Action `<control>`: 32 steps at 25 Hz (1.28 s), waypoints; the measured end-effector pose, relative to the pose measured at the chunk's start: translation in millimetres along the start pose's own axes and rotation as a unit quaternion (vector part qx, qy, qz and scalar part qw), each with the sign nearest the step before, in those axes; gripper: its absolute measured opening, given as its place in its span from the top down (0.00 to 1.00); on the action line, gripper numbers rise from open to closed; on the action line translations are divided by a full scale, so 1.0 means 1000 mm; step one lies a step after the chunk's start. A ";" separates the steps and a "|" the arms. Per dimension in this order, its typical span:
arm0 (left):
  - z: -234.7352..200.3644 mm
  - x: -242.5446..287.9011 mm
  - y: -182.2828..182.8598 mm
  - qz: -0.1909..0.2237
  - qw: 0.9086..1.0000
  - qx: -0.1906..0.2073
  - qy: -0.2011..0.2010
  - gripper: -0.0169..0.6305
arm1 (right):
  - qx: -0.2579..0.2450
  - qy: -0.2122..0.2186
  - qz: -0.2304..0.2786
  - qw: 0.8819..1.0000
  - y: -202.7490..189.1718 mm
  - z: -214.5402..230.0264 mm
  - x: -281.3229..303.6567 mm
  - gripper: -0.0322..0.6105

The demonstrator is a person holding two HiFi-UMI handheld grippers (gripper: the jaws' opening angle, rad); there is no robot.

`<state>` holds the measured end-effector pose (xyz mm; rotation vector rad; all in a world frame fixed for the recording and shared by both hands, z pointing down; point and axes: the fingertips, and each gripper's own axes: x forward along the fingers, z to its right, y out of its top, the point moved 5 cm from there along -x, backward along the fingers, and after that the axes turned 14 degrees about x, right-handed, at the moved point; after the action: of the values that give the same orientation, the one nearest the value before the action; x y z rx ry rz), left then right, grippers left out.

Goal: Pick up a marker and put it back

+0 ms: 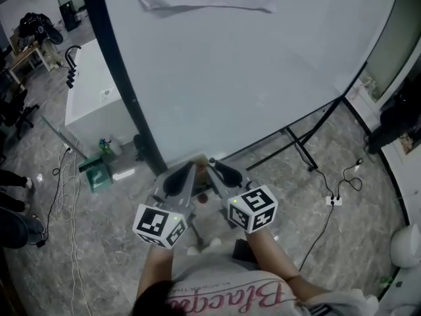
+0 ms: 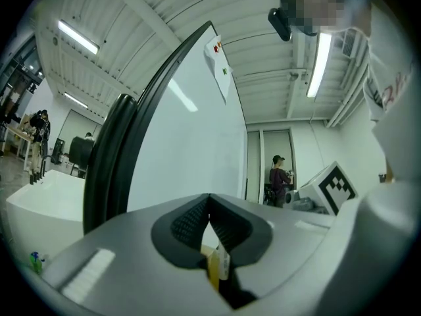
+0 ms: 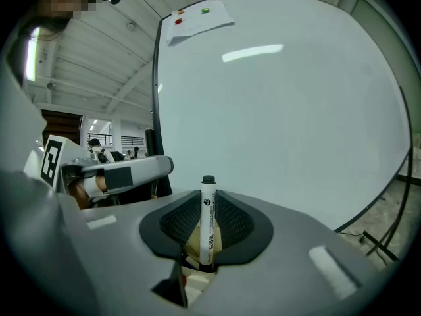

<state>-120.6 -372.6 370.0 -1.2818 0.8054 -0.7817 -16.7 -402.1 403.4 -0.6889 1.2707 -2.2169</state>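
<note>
A white marker point(image 3: 208, 224) with a black cap stands upright between the pads of my right gripper point(image 3: 208, 196), which is shut on it. In the head view both grippers sit side by side at the lower edge of the big whiteboard point(image 1: 250, 64), the right gripper point(image 1: 213, 165) beside the left gripper point(image 1: 191, 168). The left gripper point(image 2: 209, 200) is shut, its tips touching. Something yellowish shows in the gap below those tips; I cannot tell what it is. The marker is hidden in the head view.
A sheet of paper point(image 3: 197, 20) is pinned to the whiteboard with magnets. The board's black stand legs point(image 1: 299, 147) and a cable with a plug strip point(image 1: 334, 199) lie on the floor at right. A white cabinet point(image 1: 92, 101) and green items point(image 1: 99, 173) stand at left. People stand far off.
</note>
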 end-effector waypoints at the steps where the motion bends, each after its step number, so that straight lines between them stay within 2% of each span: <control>1: 0.000 -0.001 0.001 0.002 1.000 0.001 -0.001 0.98 | -0.005 0.002 0.006 1.000 0.003 -0.004 -0.003 0.84; 5: 0.001 -0.004 0.009 0.009 1.000 0.009 -0.005 0.98 | -0.027 0.010 0.038 0.999 0.022 -0.020 -0.018 0.84; 9: 0.002 -0.007 0.021 0.018 1.000 0.014 -0.011 0.97 | -0.044 0.016 0.090 0.995 0.046 -0.038 -0.035 0.84; 15: 0.001 -0.014 0.042 0.047 0.999 0.019 -0.003 0.98 | -0.061 0.025 0.141 0.988 0.063 -0.053 -0.049 0.84; 21: -0.003 -0.020 0.049 0.061 0.998 0.020 -0.003 0.98 | -0.033 0.011 0.203 0.978 0.074 -0.047 -0.063 0.84; 25: -0.001 -0.020 0.049 0.054 0.998 0.034 -0.015 0.98 | -0.007 0.015 0.211 0.977 0.075 -0.042 -0.067 0.84; 32: -0.005 -0.020 0.046 0.065 0.998 0.022 -0.014 0.97 | -0.004 0.013 0.211 0.977 0.074 -0.043 -0.065 0.84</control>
<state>-132.4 -352.5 325.4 -1.1856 0.8370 -0.6726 17.0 -366.6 308.0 -0.3521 1.3004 -1.8771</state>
